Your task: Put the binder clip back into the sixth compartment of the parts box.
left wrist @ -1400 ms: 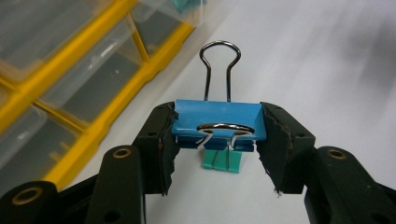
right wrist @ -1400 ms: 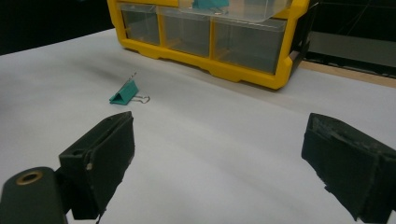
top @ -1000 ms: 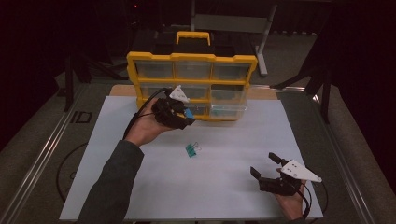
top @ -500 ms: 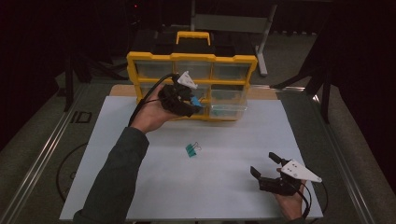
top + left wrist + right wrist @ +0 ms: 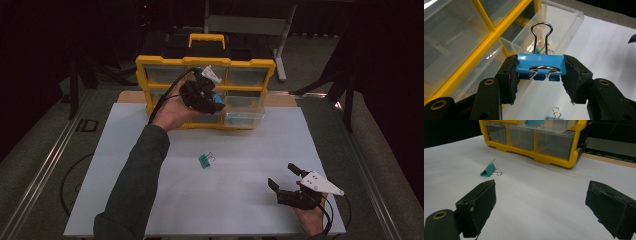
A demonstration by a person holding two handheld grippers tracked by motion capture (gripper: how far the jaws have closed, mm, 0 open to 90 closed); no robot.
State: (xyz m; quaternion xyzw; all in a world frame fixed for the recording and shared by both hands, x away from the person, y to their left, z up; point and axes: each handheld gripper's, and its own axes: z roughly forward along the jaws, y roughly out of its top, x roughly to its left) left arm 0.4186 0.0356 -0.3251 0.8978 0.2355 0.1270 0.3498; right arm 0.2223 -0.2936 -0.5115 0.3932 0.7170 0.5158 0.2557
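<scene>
One blue binder clip in left gripper

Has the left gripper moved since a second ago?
Yes. The left gripper, shut on the blue binder clip, has moved right and farther up the yellow organizer front, toward its pulled-out drawer.

The drawer organizer stands at the upper centre of the high view, on the back edge of the mat. One drawer juts forward from its lower right. The left gripper hangs just before the drawers (a binder clip sits between its pads). A second clip lies mid-mat, and the right gripper rests at lower right.
</scene>
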